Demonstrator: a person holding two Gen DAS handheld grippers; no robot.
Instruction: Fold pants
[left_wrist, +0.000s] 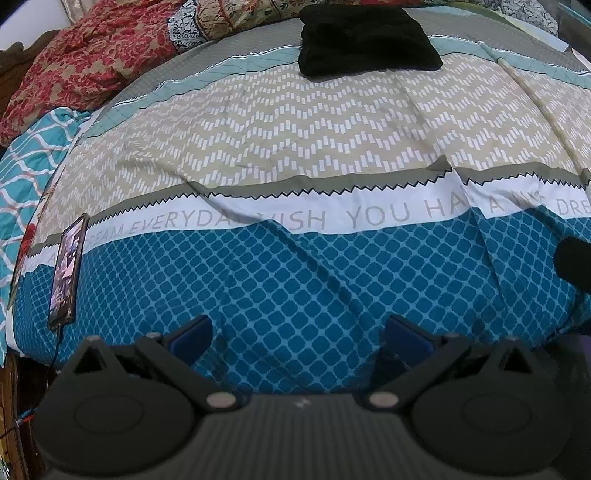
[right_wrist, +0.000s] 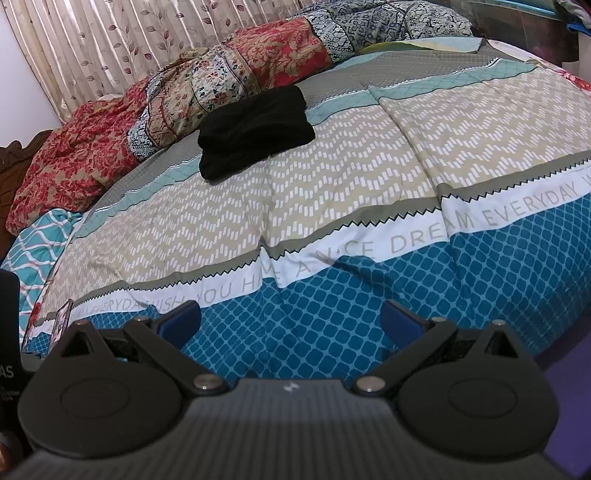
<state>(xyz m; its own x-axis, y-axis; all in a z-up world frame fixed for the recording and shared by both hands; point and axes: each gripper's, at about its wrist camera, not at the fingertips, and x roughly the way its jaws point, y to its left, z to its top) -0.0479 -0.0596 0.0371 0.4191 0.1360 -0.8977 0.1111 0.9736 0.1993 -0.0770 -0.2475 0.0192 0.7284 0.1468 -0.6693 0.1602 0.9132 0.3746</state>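
Note:
Black pants (left_wrist: 365, 40) lie folded in a compact bundle at the far side of the bed; they also show in the right wrist view (right_wrist: 255, 129) at the upper left. My left gripper (left_wrist: 297, 332) is open and empty, low over the blue-patterned near edge of the bedspread (left_wrist: 295, 280), far from the pants. My right gripper (right_wrist: 290, 319) is also open and empty over the same blue band (right_wrist: 351, 295), well short of the pants.
A phone (left_wrist: 66, 273) with a cable lies at the bed's left edge. A crumpled red floral blanket (right_wrist: 85, 147) and patterned pillows (right_wrist: 388, 26) line the far side. A curtain (right_wrist: 92, 44) hangs behind. A dark object (left_wrist: 574, 262) intrudes at the right.

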